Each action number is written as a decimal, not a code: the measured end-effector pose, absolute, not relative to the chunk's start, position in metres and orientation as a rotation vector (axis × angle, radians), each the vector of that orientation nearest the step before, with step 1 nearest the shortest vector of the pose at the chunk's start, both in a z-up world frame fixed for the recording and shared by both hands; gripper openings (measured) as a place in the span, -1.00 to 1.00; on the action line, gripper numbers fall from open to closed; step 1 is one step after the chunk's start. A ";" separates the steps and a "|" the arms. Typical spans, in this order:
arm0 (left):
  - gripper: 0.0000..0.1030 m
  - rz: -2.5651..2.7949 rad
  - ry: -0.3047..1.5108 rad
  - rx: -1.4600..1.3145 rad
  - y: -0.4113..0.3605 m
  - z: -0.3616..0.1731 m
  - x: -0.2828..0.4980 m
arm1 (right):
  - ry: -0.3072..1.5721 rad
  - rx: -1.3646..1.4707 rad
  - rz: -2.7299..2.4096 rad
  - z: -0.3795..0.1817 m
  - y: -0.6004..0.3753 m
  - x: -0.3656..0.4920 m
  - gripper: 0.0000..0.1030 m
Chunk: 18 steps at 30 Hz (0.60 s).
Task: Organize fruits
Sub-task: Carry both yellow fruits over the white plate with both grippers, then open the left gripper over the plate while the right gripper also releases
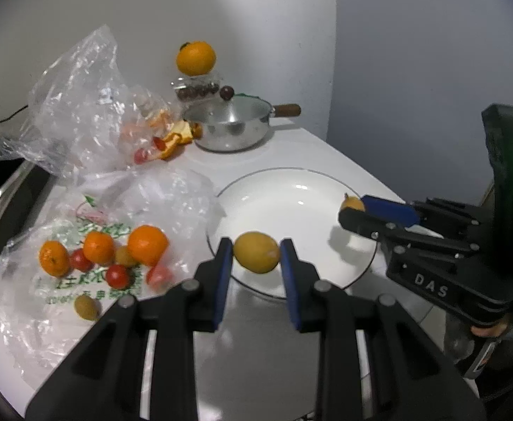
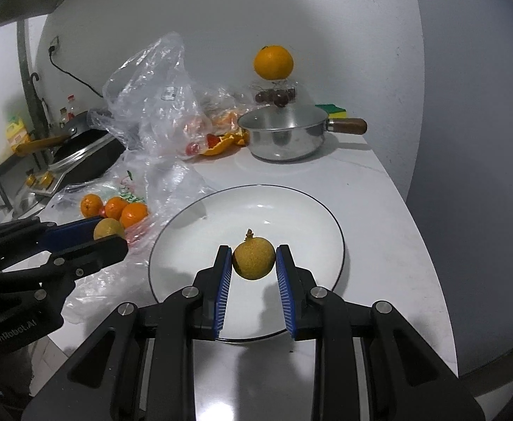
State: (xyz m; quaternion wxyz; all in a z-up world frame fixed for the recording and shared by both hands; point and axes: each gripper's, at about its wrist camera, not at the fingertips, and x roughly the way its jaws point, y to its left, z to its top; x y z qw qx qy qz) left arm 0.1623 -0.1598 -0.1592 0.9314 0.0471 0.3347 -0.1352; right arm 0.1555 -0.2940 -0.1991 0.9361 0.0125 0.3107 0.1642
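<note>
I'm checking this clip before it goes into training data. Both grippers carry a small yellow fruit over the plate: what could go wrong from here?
1. The left gripper and right gripper each pinch a round yellow fruit only at the pad tips; either fruit could slip out.
2. The white plate is shallow and bare, so a released fruit might roll off onto the counter.
3. The two grippers sit close together over the plate and might bump.
</note>
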 end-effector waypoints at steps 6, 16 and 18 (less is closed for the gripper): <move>-0.45 -0.306 0.706 0.087 -0.171 -0.167 0.172 | 0.645 0.025 0.324 -0.202 -0.302 0.160 -0.46; -0.43 -0.343 0.755 0.067 -0.180 -0.179 0.180 | 0.690 0.014 0.317 -0.211 -0.304 0.164 -0.46; -0.42 -0.350 0.761 0.063 -0.181 -0.178 0.179 | 0.697 0.012 0.317 -0.213 -0.303 0.164 -0.46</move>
